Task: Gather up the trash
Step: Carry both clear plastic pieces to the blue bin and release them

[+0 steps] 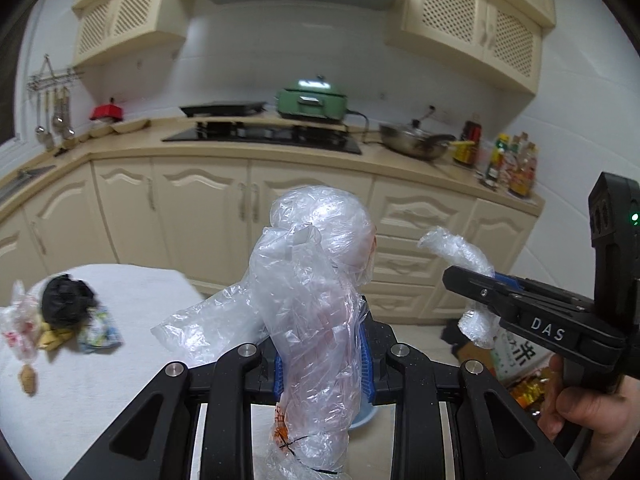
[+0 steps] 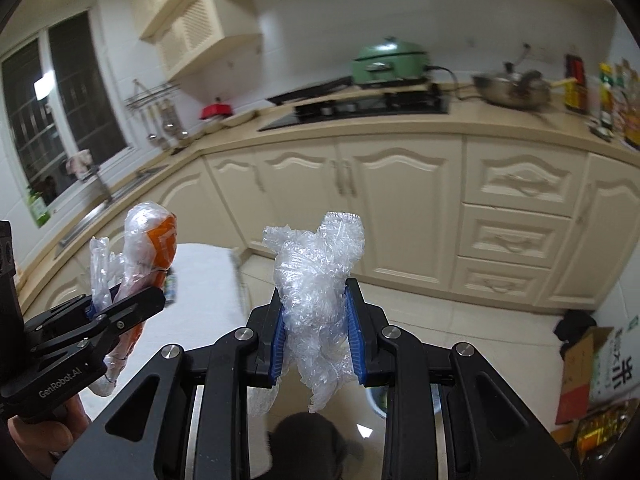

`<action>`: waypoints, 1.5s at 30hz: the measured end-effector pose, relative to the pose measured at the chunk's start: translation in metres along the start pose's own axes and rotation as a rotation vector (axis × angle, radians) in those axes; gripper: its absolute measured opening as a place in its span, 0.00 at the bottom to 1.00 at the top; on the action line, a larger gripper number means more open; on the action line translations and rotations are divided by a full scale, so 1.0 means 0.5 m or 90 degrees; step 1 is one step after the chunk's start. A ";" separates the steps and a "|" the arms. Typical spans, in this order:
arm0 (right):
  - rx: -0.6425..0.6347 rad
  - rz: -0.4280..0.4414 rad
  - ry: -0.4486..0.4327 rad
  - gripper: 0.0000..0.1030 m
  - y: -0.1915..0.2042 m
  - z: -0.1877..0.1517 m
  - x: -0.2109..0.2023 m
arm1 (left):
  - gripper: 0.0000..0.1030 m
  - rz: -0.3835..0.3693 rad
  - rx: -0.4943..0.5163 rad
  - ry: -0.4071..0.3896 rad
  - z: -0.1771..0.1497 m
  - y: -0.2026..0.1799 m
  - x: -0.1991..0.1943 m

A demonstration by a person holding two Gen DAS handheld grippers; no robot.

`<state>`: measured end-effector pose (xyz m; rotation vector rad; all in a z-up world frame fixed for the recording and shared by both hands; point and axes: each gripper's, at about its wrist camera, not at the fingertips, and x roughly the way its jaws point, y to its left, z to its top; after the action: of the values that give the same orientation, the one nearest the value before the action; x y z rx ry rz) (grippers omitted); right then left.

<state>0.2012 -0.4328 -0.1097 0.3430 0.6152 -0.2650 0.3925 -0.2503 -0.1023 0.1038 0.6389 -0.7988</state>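
My left gripper (image 1: 322, 350) is shut on a clear plastic bag with orange print (image 1: 316, 280), held upright in the air; it also shows in the right wrist view (image 2: 148, 248). My right gripper (image 2: 316, 344) is shut on a crumpled wad of clear plastic film (image 2: 316, 276), also held up; the wad shows in the left wrist view (image 1: 464, 256) at the right. More trash lies on a white table (image 1: 132, 344) at lower left: a black bag (image 1: 66, 300), a small printed wrapper (image 1: 98, 330) and scraps.
Cream kitchen cabinets (image 1: 256, 204) and a counter with a hob (image 1: 264, 136), green cooker (image 1: 312, 100), wok (image 1: 416, 140) and bottles (image 1: 516, 164) lie ahead. A blue bin rim (image 1: 362, 422) shows below the left gripper. A cardboard box (image 2: 588, 368) stands on the floor at right.
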 end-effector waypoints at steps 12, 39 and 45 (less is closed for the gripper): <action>0.087 -0.053 0.074 0.26 -0.178 -0.042 0.100 | 0.24 -0.067 -0.032 0.129 0.078 -0.030 0.271; 0.274 -0.052 0.288 0.70 -0.436 -0.225 0.468 | 0.85 0.010 -0.066 0.398 0.111 -0.017 0.880; 0.307 -0.082 0.266 1.00 -0.441 -0.225 0.442 | 0.94 0.052 -0.046 0.362 0.148 -0.012 0.850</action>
<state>0.2416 -0.6204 -0.3803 0.8377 0.9875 -0.4721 0.6467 -0.5483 -0.2839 0.2947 1.1910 -0.6658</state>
